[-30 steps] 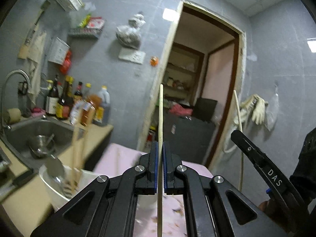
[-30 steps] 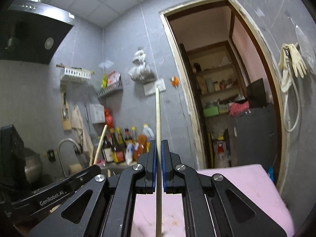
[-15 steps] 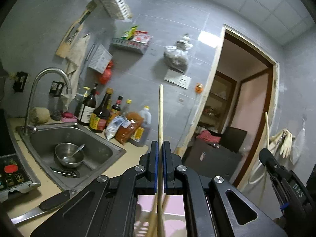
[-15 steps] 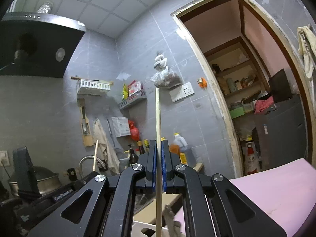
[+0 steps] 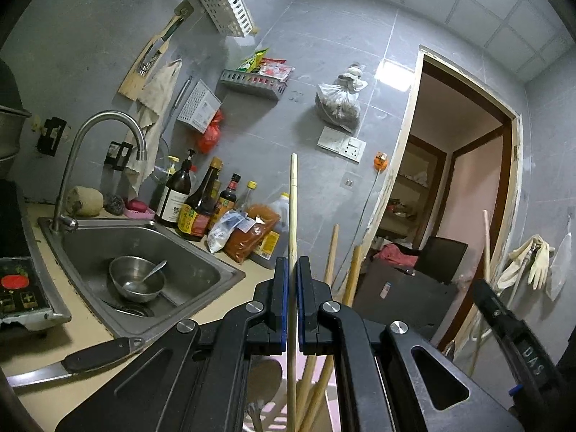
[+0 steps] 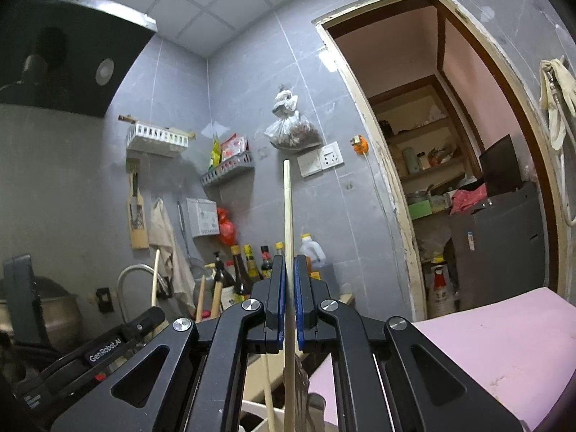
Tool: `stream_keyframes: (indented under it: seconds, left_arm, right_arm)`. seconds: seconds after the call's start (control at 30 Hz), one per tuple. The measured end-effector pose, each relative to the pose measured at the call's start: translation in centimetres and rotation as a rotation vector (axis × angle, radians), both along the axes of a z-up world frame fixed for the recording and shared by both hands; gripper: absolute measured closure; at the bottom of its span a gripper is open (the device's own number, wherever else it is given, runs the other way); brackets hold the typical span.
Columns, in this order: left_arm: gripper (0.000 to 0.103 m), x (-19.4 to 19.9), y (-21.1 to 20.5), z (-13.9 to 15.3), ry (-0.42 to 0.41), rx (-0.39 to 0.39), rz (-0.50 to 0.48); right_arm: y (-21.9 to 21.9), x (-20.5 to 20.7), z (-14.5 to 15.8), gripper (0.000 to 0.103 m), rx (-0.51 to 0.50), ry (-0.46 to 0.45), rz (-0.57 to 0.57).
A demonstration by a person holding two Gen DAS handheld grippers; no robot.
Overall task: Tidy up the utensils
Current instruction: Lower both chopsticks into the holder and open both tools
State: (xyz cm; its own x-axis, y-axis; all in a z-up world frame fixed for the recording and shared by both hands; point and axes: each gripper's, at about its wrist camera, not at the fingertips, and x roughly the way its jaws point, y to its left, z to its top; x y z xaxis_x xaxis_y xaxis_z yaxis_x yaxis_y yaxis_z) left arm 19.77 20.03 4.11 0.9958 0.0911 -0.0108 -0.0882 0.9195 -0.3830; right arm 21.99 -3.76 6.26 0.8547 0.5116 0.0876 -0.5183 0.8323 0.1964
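Observation:
My left gripper is shut on a pale wooden chopstick that stands upright between the blue pads. Its lower end drops among several wooden handles and a wooden spoon in a white holder below the jaws. My right gripper is shut on a second pale chopstick, also upright, its lower end over the white holder. The right gripper shows at the left wrist view's right edge; the left one shows low left in the right wrist view.
A steel sink with a bowl and spoon lies left, under a tap. Sauce bottles line the wall. A knife lies on the counter. A pink-covered table is right, a doorway behind.
Both grippers have tilted further upward and shifted left toward the sink, chopsticks still clamped. The wooden handles of the holder now show right below the left jaws.

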Motion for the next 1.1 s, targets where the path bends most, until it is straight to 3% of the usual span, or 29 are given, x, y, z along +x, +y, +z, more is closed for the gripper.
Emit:
stream_keyframes:
  seconds: [0.33, 0.8, 1.1]
  left_arm:
    - [0.100, -0.1, -2.1, -1.1, 0.074, 0.055, -0.013]
    - [0.100, 0.0, -3.5, -2.4, 0.243, 0.105, -0.091]
    - [0.099, -1.0, -3.9, -2.4, 0.282, 0.086, -0.133]
  right_arm:
    - [0.4, -0.2, -1.1, 0.100, -0.071, 0.060, 0.021]
    - [-0.6, -0.6, -1.8, 0.100, -0.131, 0.134, 0.074]
    - [-1.2, -1.1, -1.6, 0.098, -0.165, 0.164, 0.088]
